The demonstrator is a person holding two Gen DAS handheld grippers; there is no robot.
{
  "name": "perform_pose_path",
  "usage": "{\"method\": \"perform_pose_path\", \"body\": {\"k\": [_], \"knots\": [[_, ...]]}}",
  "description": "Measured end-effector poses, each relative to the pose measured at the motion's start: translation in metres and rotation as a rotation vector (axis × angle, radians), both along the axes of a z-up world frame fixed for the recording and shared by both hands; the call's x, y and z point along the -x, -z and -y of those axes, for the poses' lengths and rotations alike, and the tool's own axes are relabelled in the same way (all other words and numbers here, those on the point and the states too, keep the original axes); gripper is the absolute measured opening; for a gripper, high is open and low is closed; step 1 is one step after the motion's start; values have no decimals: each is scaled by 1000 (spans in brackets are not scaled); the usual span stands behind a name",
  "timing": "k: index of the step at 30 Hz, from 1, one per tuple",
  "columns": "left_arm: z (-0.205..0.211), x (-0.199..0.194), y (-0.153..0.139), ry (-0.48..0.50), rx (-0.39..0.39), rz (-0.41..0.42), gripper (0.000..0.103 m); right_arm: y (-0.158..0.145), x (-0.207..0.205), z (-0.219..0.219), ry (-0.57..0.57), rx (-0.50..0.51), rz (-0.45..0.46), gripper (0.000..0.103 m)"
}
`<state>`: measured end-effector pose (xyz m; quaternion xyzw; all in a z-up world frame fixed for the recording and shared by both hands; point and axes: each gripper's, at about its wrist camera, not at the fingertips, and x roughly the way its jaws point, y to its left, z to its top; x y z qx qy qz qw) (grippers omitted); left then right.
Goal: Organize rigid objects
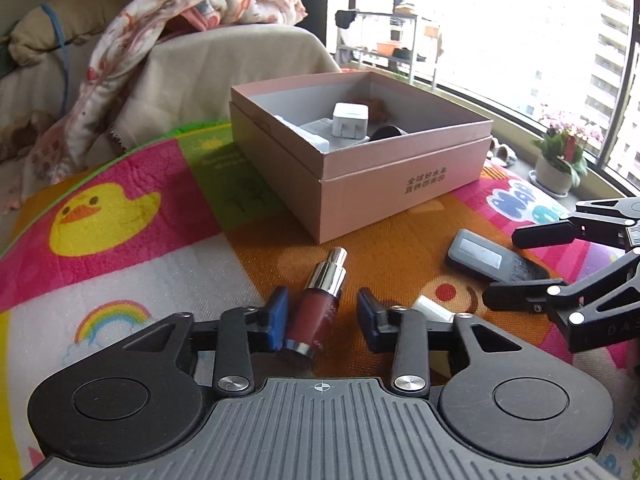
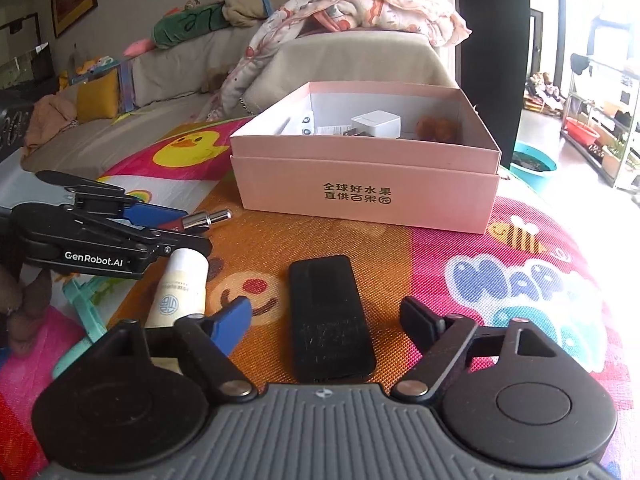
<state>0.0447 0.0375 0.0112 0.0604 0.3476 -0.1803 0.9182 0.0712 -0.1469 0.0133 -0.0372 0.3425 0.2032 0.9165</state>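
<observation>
Pink box [image 1: 404, 168]; three items outside.

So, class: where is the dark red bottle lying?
Left wrist view: the dark red bottle lies on the play mat between the left tongs, before the pink box.

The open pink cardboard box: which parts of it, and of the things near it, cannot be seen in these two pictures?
- Open pink cardboard box: in the right wrist view its near wall hides the floor; the brown lump stays unclear.
- White plastic tube: in the left wrist view the left gripper covers most of it.
- Dark flat remote control: buttons too blurred to read.
</observation>
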Motion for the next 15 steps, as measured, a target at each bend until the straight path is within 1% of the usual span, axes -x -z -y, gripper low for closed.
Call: {"method": "perform_pose_path", "body": {"k": [1, 3, 4, 5, 6, 8, 10, 13, 15], "knots": [[0, 2, 0, -3, 1, 3, 24, 0, 1, -1, 7, 8, 5, 70], [1, 6, -2, -10, 0, 0, 24, 0, 2, -3, 18, 34, 17, 58], [1, 8, -2, -9, 1, 1, 24, 0, 4, -5, 19, 55, 23, 55], [0, 11, -2, -8, 1, 1, 24, -1, 6, -7, 9, 72, 30, 45], [0, 15, -2, -9, -1, 2, 24, -2, 9, -9, -13, 89, 34, 38], [1, 23, -3, -6, -5, 2, 24, -6, 14, -13, -47, 117, 26, 38], [2, 35, -6, -2, -6, 2, 24, -9, 20, -12, -69, 122, 7, 38], [6, 56, -17, 18, -2, 41, 24, -16, 32, -6, -89, 123, 2, 38], [7, 66, -32, 32, 26, 74, 24, -25, 43, 0, -90, 117, 18, 38]]}}
